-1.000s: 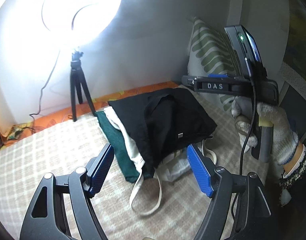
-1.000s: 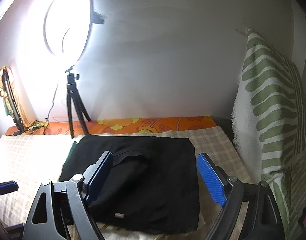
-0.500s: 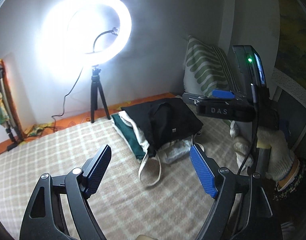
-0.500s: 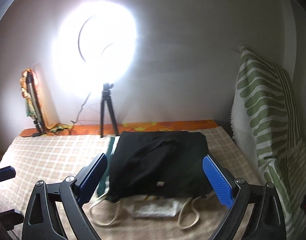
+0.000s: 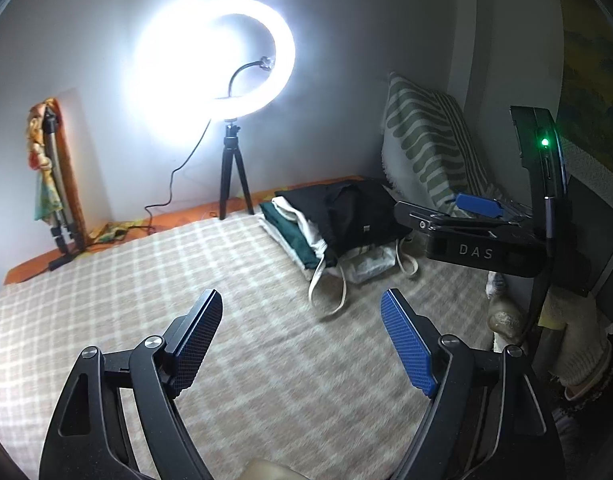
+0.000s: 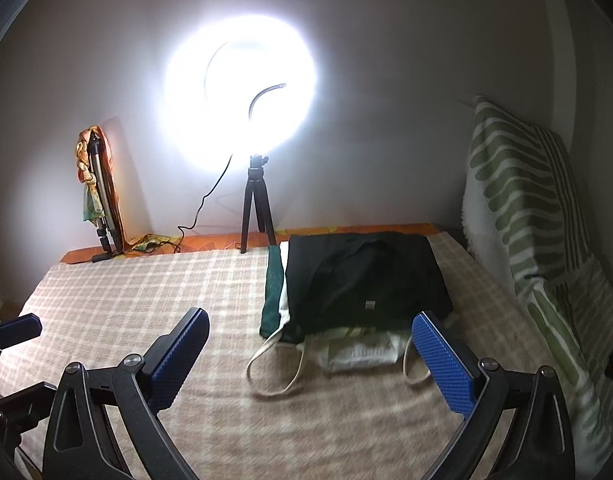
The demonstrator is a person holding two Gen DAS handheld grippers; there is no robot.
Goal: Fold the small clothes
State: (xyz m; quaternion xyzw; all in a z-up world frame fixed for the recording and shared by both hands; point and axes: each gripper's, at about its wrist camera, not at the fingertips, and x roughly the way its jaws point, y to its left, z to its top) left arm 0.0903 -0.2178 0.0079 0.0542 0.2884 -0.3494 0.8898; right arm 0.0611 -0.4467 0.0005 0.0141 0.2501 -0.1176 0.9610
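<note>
A stack of folded clothes lies on the checked blanket near the far right corner: a black garment [image 6: 366, 276] on top, white cloth with loose straps [image 6: 358, 350] under it, a dark green piece [image 6: 272, 296] at the left. The same stack shows in the left wrist view [image 5: 346, 220]. My left gripper [image 5: 302, 328] is open and empty, well short of the stack. My right gripper [image 6: 310, 344] is open and empty, just in front of the stack. The right gripper's body [image 5: 482, 240] shows at the right of the left wrist view.
A lit ring light on a black tripod [image 6: 254, 208] stands at the back wall. A green-striped pillow [image 6: 526, 216] leans at the right. A folded tripod with cloth [image 6: 100, 196] leans at the back left. The checked blanket [image 6: 146, 288] covers the bed.
Both grippers have pulled back and up from the stack, which now looks smaller and farther. Both stay open and empty. The stack has not moved.
</note>
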